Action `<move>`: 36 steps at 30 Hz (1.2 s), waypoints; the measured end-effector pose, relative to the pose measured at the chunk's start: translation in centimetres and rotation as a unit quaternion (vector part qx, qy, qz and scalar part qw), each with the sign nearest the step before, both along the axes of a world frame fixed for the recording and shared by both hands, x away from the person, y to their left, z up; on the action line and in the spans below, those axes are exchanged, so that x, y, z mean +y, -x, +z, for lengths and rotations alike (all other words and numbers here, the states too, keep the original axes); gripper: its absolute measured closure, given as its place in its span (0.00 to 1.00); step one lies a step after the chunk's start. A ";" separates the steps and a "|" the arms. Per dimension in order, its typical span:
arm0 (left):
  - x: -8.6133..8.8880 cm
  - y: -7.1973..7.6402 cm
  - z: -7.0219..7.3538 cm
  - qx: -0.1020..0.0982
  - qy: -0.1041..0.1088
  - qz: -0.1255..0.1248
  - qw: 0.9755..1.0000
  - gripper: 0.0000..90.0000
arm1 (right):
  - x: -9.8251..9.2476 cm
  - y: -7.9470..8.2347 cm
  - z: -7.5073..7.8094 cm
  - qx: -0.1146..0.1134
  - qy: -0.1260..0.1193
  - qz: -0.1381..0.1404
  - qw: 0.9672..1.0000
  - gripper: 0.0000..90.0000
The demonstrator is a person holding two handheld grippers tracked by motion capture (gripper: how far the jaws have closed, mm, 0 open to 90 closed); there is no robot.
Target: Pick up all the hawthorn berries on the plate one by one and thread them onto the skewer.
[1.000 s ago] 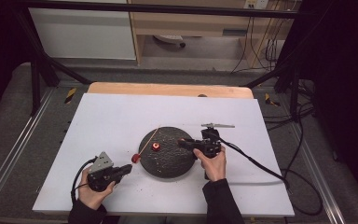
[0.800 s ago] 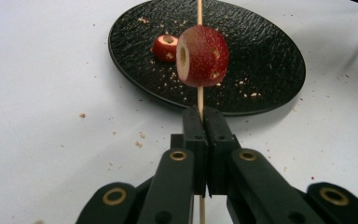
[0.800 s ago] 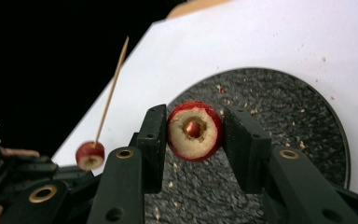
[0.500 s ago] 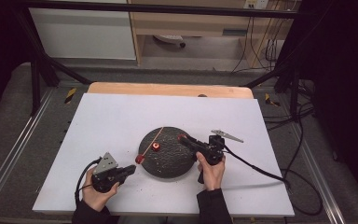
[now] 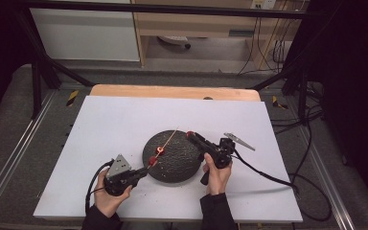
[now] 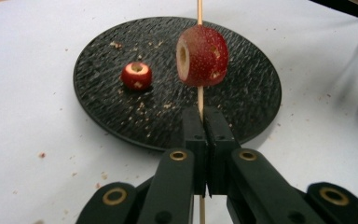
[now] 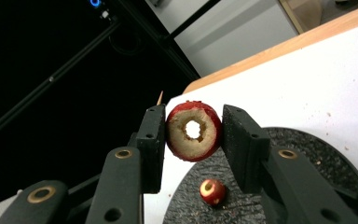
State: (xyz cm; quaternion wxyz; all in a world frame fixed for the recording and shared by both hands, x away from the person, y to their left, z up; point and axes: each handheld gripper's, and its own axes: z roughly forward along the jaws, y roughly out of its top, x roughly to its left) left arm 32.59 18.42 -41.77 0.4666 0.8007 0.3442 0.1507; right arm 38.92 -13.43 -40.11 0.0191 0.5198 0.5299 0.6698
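A black round plate (image 5: 175, 167) lies mid-table. My left gripper (image 5: 141, 173) (image 6: 203, 119) is shut on a thin wooden skewer (image 6: 199, 98) that slants up over the plate. A cored red fruit (image 6: 203, 56) (image 5: 152, 161) is threaded on the skewer just past the jaws. A smaller red fruit (image 6: 136, 75) (image 7: 212, 191) lies on the plate. My right gripper (image 5: 191, 136) (image 7: 193, 140) is held above the plate's right side, shut on another cored red fruit (image 7: 193, 130), its hole facing the camera. The skewer's tip (image 7: 159, 97) shows just left of that fruit.
The plate (image 6: 242, 93) carries scattered crumbs, and more lie on the white tabletop (image 5: 110, 124). A wooden edge (image 5: 172, 91) borders the table's far side. Cables (image 5: 268, 175) trail from the right gripper across the table's right part. Dark frame rails stand on both sides.
My left gripper has shifted right toward the plate with the skewer. My right gripper has tilted, its jaws now pointing up-left with the fruit still in them.
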 end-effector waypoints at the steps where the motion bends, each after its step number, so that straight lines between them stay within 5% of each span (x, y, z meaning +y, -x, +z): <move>1: -0.2 0.0 0.1 0.000 0.000 -0.002 1.000 0.98 | -0.1 0.0 0.1 -0.002 -0.002 -0.001 1.000 0.69; 23: -2.6 0.3 0.7 -0.011 0.007 -0.019 1.000 0.98 | -1.2 -1.6 1.8 -0.047 -0.071 -0.058 0.995 0.69; 36: -3.6 0.4 0.7 -0.012 0.009 -0.022 1.000 0.98 | -1.4 -1.9 1.6 -0.048 -0.103 -0.068 0.991 0.69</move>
